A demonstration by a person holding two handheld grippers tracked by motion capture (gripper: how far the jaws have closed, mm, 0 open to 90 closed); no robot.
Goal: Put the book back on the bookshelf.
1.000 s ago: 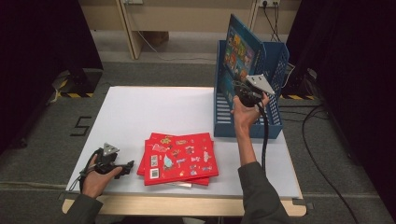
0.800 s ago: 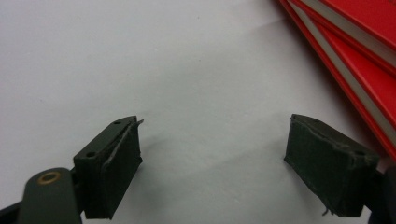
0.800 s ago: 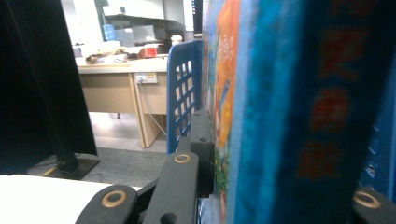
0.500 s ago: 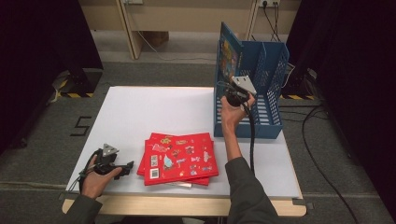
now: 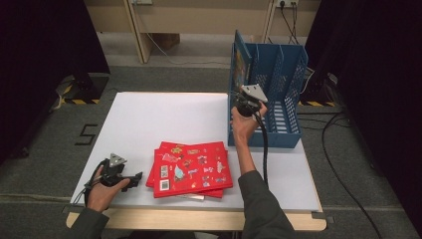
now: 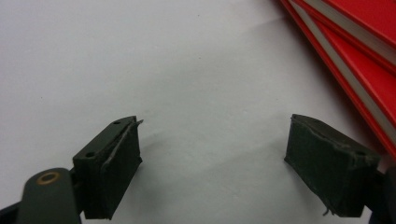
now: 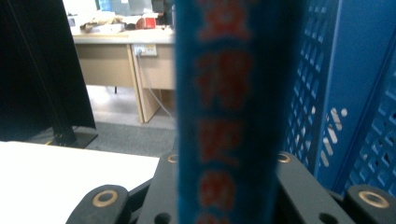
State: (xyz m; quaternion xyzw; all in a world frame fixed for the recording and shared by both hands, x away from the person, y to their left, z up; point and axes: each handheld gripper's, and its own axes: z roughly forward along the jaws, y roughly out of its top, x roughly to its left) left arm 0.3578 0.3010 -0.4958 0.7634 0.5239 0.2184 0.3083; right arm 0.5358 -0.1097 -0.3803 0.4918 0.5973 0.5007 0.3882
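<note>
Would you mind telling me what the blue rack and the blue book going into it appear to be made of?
The blue file rack looks like moulded plastic: matte perforated mesh walls. The blue book, clamped in the right gripper, seems to be printed card or paper, judging by its lettered spine.

The right tongs (image 5: 242, 99) have carried the blue book (image 5: 240, 62) leftward, from the middle of the rack (image 5: 288, 99) to its left end, and turned it upright, edge-on.
</note>
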